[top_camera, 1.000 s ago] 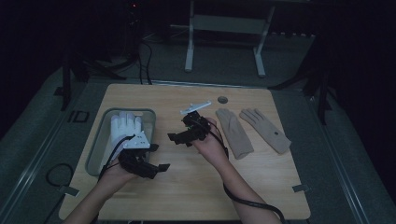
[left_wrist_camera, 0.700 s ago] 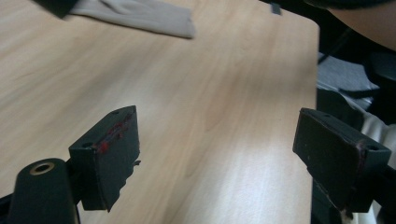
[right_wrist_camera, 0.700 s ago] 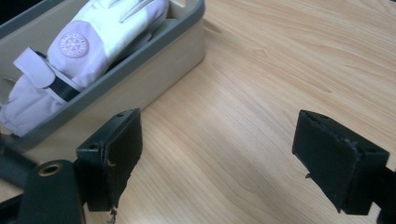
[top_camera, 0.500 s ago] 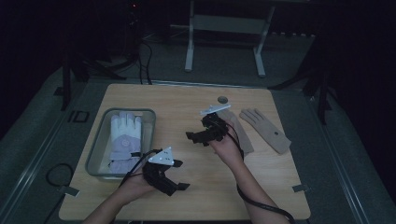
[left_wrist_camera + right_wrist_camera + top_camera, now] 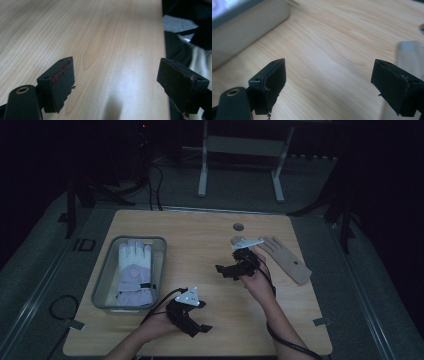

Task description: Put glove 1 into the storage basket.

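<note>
A clear tray (image 5: 102, 285) stands at the table's left with a white glove (image 5: 135, 270) lying in it. A tan glove (image 5: 286, 258) lies flat at the right side. My left gripper (image 5: 199, 330) is near the table's front edge, right of the tray. Its jaws stand open over bare wood (image 5: 115, 72) with nothing between them. My right gripper (image 5: 223, 271) hovers mid-table just left of the tan glove and points toward the tray. It is open and empty (image 5: 328, 75), and its hand covers the spot beside the tan glove. The tray's wall (image 5: 244, 25) is at that view's upper left.
The wooden table (image 5: 200, 235) has a small round grey insert (image 5: 238, 226) near its back edge and a tape patch (image 5: 320, 321) at the front right. A metal stand (image 5: 240, 165) is behind the table. A blurred pale strip (image 5: 409, 55) lies past the right jaw.
My left gripper left the tray and came down toward the table's front edge, moving right. My right gripper shifted right toward the tan gloves, and its hand now covers one of them.
</note>
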`<state>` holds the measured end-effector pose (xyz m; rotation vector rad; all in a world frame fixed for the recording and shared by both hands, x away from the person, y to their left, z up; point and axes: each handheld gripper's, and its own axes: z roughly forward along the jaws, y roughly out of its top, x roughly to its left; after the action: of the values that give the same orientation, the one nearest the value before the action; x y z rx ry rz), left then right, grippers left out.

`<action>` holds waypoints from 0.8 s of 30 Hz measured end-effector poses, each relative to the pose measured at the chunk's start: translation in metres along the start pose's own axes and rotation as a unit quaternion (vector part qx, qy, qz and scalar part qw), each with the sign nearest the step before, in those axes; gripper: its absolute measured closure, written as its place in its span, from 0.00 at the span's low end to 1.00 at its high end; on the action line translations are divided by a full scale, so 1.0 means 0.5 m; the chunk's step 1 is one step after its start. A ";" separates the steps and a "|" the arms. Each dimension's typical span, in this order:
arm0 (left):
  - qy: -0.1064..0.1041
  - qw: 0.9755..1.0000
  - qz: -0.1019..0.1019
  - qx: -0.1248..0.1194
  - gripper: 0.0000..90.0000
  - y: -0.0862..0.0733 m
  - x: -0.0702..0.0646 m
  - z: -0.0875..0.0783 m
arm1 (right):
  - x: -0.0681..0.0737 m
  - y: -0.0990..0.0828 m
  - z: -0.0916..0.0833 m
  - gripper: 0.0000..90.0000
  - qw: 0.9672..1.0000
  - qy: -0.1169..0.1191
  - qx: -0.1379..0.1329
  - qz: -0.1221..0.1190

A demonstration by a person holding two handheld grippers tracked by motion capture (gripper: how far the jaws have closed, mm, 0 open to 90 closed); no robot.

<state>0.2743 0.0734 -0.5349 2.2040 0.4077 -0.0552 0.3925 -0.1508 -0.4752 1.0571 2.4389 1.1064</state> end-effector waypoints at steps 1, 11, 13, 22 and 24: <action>0.002 1.000 0.001 0.000 0.17 -0.002 0.001 0.005 | -0.005 -0.006 -0.002 0.14 1.000 -0.003 -0.005 -0.002; 0.039 0.999 0.031 0.017 0.16 -0.020 -0.011 0.040 | -0.046 -0.060 -0.021 0.14 0.999 0.010 -0.029 0.011; 0.040 0.998 0.034 0.020 0.16 -0.026 -0.012 0.041 | -0.050 -0.074 -0.026 0.13 0.999 0.011 -0.030 0.012; 0.046 0.999 0.030 0.000 0.16 -0.046 -0.010 0.033 | -0.083 -0.109 -0.041 0.12 0.999 -0.001 -0.027 0.025; 0.045 0.998 0.032 0.000 0.16 -0.046 -0.012 0.034 | -0.091 -0.115 -0.042 0.12 0.999 -0.007 -0.029 0.023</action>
<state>0.2634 0.0718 -0.5616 2.2244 0.3875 0.0794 0.3846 -0.2202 -0.5062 1.1047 2.3674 1.1740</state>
